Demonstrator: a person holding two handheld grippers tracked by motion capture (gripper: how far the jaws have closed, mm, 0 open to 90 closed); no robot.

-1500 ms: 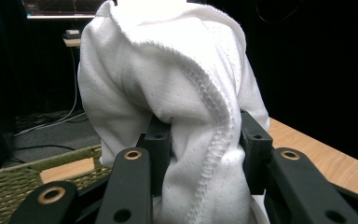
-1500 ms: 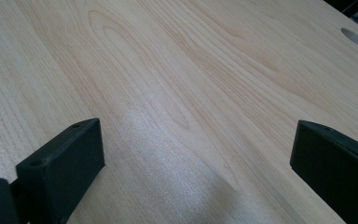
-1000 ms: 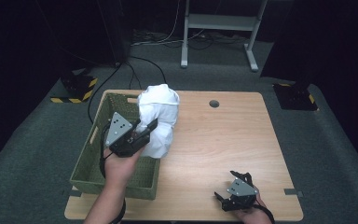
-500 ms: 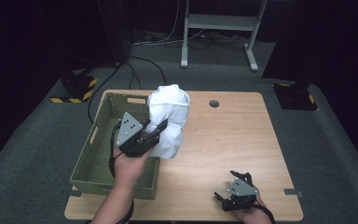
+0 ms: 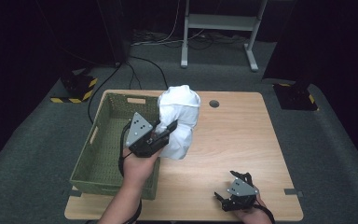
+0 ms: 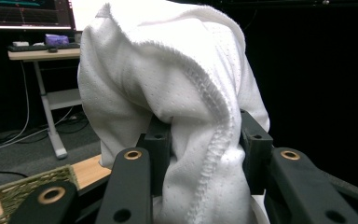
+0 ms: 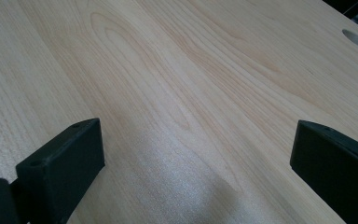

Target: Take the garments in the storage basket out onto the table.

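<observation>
Since a second ago my left gripper [image 5: 164,132] has carried the white cloth [image 5: 179,119] from above the green basket [image 5: 103,140] toward the frame's centre, so the cloth now hangs past the basket's right rim over the tabletop [image 5: 242,140]. In the left gripper view the fingers [image 6: 156,154] are clamped on a bunched, hemmed fold of cloth [image 6: 177,93]. To do this step well, I judge I should keep the clamp firm, lift until the trailing end clears the rim, then lower slowly onto bare wood. My left forearm rises from the lower edge, with the gripper angled up and right. My right gripper [image 5: 227,198] rests at lower right, fingers [image 7: 65,163] spread wide above bare wood.
</observation>
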